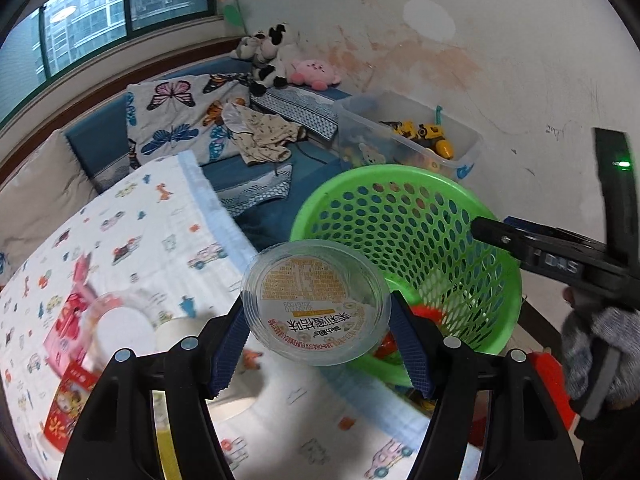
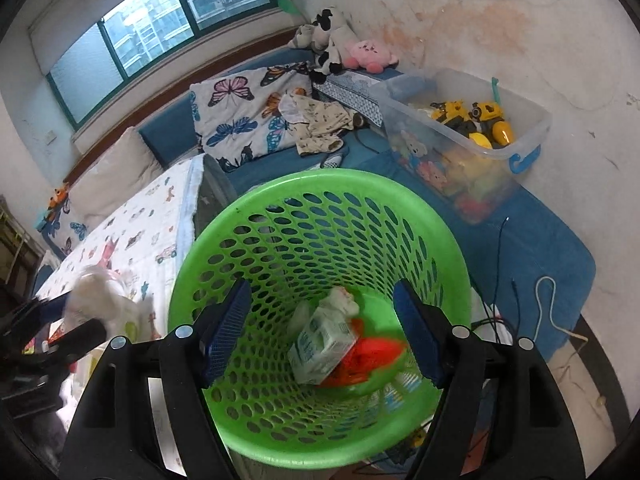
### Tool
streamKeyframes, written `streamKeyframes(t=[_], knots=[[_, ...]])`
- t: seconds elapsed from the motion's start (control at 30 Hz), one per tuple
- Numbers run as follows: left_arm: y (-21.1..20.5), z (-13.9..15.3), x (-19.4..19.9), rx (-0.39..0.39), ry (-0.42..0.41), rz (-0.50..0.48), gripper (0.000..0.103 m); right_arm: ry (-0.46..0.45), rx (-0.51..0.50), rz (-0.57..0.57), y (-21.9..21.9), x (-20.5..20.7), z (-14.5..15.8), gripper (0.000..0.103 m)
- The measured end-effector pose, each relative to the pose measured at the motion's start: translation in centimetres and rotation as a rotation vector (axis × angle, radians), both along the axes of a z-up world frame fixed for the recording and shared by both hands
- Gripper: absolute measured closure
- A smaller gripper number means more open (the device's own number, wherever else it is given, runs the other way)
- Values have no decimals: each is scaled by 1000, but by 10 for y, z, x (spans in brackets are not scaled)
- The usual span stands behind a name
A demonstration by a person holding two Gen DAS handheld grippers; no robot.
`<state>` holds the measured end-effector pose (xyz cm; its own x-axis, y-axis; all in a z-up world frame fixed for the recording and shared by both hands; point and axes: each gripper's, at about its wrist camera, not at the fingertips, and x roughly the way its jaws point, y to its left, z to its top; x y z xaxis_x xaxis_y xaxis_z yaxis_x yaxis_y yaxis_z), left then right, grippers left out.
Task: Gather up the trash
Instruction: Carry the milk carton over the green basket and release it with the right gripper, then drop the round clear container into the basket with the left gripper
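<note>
My left gripper (image 1: 318, 320) is shut on a clear round plastic tub (image 1: 316, 300) with an orange label, held just left of the green mesh basket (image 1: 404, 216). A finger of my right gripper (image 1: 532, 250) reaches over the basket's right rim. In the right wrist view my right gripper (image 2: 320, 296) stands open above the green basket (image 2: 320, 216), nothing between its pads. On the basket's bottom lie a pale carton (image 2: 320, 348), a red wrapper (image 2: 372, 356) and a crumpled tissue (image 2: 340, 300). Blurred red and pink packets (image 1: 72, 320) lie on the car-print sheet (image 1: 160, 208).
A clear toy bin (image 2: 468, 136) with yellow toys stands behind the basket against the wall. A butterfly blanket (image 2: 240, 120), clothes and plush toys (image 2: 340, 48) lie further back. Loose cables (image 2: 504, 280) trail at the basket's right on the blue mat.
</note>
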<state>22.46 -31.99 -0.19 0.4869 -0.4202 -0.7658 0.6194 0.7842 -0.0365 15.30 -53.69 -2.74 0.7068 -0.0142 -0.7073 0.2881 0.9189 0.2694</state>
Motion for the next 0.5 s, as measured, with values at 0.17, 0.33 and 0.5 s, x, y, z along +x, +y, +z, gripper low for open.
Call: streamKeyframes(t=[0.17, 0.33, 0.5], knots=[[-26, -15, 4, 21, 38, -27, 38, -17, 12, -8, -1, -13, 6, 29], [-47, -25, 0, 35, 56, -63, 34, -29, 15, -10, -3, -24, 10, 29], [-57, -30, -5, 19, 77, -84, 26, -40, 18, -25, -7, -33, 12, 29]])
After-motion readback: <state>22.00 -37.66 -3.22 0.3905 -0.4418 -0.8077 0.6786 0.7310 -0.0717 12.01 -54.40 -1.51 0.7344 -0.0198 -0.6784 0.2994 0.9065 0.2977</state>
